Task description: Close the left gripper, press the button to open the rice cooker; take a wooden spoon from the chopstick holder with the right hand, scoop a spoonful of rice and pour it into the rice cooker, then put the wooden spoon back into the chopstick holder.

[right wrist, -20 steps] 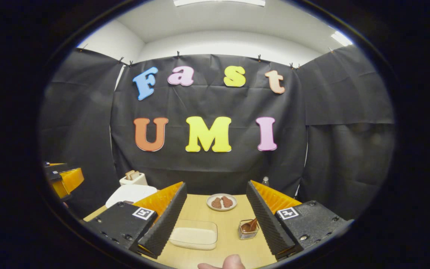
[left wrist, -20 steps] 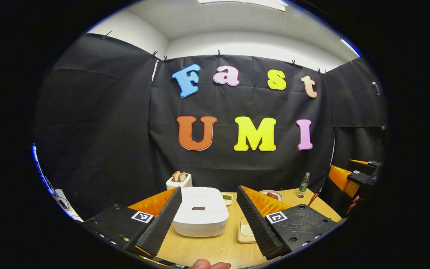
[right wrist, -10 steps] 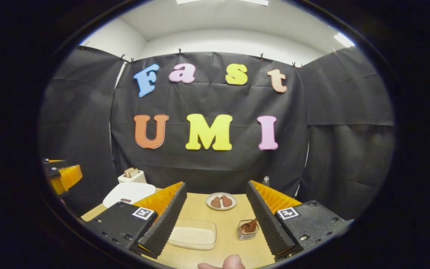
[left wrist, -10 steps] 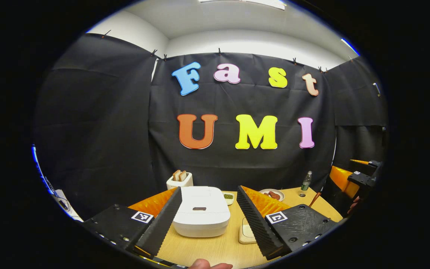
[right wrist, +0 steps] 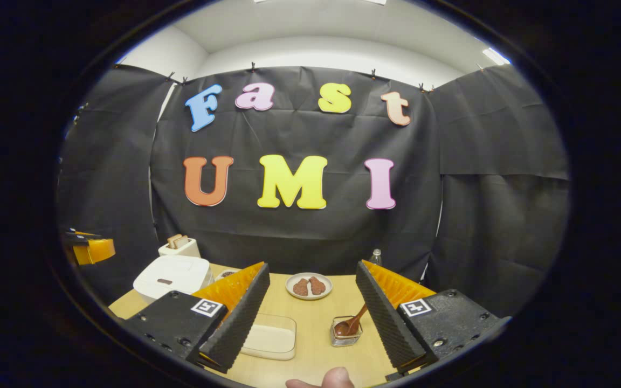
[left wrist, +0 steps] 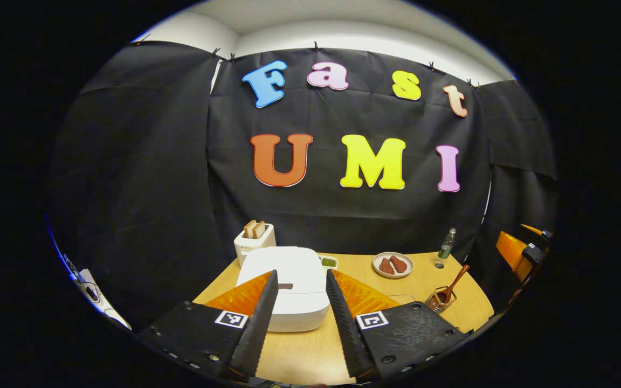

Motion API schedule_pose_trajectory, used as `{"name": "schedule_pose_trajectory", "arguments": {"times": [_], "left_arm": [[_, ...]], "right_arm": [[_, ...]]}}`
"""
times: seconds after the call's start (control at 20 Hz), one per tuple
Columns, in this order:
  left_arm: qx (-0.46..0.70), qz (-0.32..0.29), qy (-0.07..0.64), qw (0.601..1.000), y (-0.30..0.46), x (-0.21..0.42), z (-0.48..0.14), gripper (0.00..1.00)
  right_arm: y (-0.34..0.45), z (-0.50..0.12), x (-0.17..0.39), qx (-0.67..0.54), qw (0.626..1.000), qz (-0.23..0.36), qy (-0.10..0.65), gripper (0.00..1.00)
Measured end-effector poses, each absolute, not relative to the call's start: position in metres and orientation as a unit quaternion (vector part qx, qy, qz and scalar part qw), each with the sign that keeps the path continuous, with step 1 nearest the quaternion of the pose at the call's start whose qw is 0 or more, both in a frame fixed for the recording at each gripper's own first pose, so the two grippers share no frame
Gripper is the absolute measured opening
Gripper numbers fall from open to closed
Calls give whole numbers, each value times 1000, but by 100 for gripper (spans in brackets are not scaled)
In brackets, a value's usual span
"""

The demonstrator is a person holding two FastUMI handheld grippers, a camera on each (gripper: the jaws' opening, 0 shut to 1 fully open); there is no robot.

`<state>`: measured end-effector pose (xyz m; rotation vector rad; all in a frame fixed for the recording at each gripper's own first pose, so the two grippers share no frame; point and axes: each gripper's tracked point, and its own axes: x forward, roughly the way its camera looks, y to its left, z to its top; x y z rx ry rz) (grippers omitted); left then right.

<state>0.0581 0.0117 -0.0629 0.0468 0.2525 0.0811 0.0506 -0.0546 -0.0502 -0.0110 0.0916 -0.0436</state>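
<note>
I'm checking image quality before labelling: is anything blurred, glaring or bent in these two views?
Left gripper view: sharp, evenly lit, and the rice cooker shows no glare; the table edge bows from the fisheye. Right gripper view: also sharp, the wooden spoon crisp, a bright ceiling light at upper right, the walls curving outward.

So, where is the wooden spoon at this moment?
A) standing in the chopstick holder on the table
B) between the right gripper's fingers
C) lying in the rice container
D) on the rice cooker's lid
A: the wooden spoon stands tilted in the chopstick holder, apart from the open right gripper.
</note>
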Motion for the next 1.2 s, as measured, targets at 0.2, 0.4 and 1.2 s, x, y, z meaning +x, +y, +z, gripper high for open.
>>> {"name": "schedule_pose_trajectory", "arguments": {"times": [0.2,0.4,1.2], "left_arm": [[16,21,186,982,8,82,-85,20],[8,5,220,976,8,112,-99,0],[-88,36,343,935,70,203,-198,0]], "right_arm": [[-78,-59,72,-1,998,-26,51,100],[-100,-73,91,6,998,-30,63,100],[-138,-125,155,-1,992,-17,126,100]]}}
